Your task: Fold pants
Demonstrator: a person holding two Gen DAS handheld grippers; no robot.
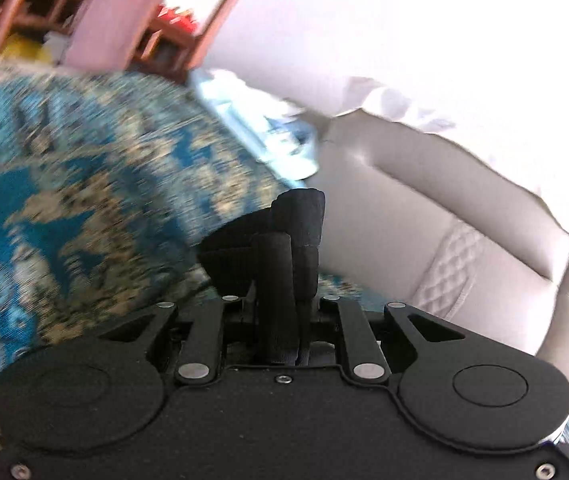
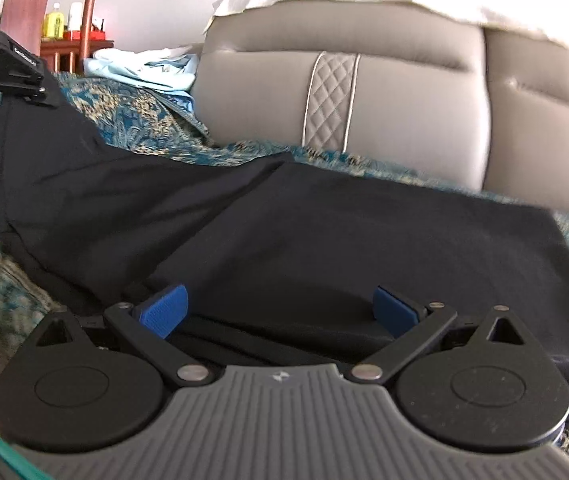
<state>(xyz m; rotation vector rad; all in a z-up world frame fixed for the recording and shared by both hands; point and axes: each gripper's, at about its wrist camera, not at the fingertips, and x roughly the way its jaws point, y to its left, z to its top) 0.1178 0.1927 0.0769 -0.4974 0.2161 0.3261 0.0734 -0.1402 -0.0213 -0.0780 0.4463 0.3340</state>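
Left gripper (image 1: 284, 240) clamped on a bunched edge of the black pants (image 2: 324, 232), right gripper (image 2: 278, 308) jaws spread wide, empty, above the pants on the patterned blue cover (image 1: 84, 160)

Black pants (image 2: 324, 232), blue-and-beige patterned cover (image 1: 84, 168), grey sofa (image 2: 404, 92).

sofa: grey leather sofa back (image 2: 404, 92) with a quilted diamond panel (image 2: 330, 100)
cover: teal and beige patterned fabric cover (image 1: 64, 184) over the seat
cloth: pale blue crumpled cloth (image 2: 144, 68) on the cover
shelf: reddish wooden shelf (image 2: 72, 50) bearing a yellow plastic bottle (image 2: 53, 21)
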